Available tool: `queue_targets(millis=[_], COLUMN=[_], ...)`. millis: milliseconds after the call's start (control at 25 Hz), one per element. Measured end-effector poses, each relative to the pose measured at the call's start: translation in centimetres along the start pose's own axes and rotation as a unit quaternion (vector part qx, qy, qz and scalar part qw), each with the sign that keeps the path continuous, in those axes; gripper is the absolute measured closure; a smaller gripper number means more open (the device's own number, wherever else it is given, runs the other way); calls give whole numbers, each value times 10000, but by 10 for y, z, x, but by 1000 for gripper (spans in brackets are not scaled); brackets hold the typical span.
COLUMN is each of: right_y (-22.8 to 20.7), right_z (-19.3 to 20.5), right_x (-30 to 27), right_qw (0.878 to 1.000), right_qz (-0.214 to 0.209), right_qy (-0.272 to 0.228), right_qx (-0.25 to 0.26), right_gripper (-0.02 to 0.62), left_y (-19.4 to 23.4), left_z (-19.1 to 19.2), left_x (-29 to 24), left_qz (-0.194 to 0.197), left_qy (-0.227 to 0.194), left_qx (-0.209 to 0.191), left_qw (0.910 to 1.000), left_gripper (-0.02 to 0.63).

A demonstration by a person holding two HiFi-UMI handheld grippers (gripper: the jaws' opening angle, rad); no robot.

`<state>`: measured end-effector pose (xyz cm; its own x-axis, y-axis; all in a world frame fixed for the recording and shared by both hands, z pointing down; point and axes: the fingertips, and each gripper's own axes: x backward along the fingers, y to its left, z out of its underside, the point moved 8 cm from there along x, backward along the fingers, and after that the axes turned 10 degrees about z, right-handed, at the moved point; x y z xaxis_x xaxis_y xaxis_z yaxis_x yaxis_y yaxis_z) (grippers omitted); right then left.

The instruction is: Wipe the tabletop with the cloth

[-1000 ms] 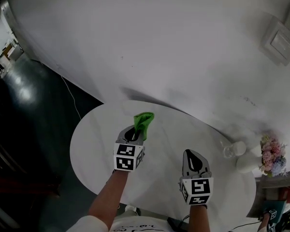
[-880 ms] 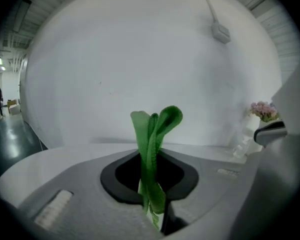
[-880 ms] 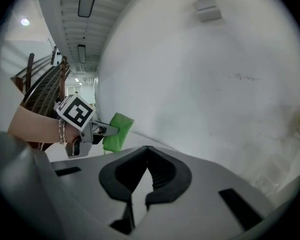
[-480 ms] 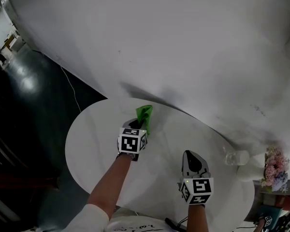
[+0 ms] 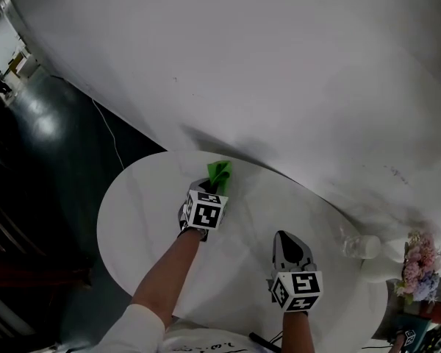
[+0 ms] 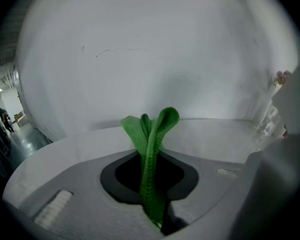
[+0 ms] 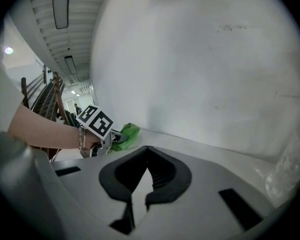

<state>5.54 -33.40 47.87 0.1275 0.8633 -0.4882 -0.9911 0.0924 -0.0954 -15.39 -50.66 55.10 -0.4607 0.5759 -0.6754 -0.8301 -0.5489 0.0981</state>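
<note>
A bright green cloth (image 5: pixel 220 176) is pinched in my left gripper (image 5: pixel 209 189), over the far part of the round white tabletop (image 5: pixel 140 212) near the wall. In the left gripper view the cloth (image 6: pixel 151 149) stands up folded between the shut jaws of the left gripper (image 6: pixel 152 184). My right gripper (image 5: pixel 292 245) hovers over the near right of the table, its jaws shut with nothing between them; in its own view the right gripper (image 7: pixel 147 151) points toward the cloth (image 7: pixel 127 135) and the left gripper (image 7: pixel 102 129).
A clear glass (image 5: pixel 360 246) and a flower bunch (image 5: pixel 419 263) stand at the table's right edge. A white wall (image 5: pixel 279 72) rises right behind the table. Dark floor (image 5: pixel 37 168) lies to the left, with a cable (image 5: pixel 109 147) running along it.
The left gripper has carried the cloth farther from me, toward the wall. The right gripper has stayed nearly in place.
</note>
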Motion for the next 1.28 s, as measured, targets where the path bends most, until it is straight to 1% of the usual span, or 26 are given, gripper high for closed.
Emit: queue_targets(millis=[120, 360, 600, 920, 1160, 1280], right_y=[0, 1, 7, 20, 22, 25], right_z=[2, 5, 11, 10, 10, 11], right_x=[-4, -8, -7, -4, -1, 2], right_qw=[10000, 9998, 9990, 9982, 9978, 9977], right_qz=[-39, -107, -185, -288, -260, -236], right_qy=[13, 92, 220, 237, 255, 256], right_qx=[-40, 168, 356, 474, 557, 590], right_gripper=[594, 594, 594, 594, 594, 594], left_y=[4, 9, 15, 33, 47, 55], left_z=[1, -3, -1, 2, 5, 10], left_x=[-2, -5, -6, 2, 10, 16], left_qz=[35, 64, 109, -191, -423, -515], left_qy=[41, 175, 241, 290, 319, 329], left_qx=[0, 62, 310, 443, 526, 646], left_qw=[10000, 9998, 9992, 9984, 9972, 9960], left_gripper=[557, 557, 557, 557, 557, 557])
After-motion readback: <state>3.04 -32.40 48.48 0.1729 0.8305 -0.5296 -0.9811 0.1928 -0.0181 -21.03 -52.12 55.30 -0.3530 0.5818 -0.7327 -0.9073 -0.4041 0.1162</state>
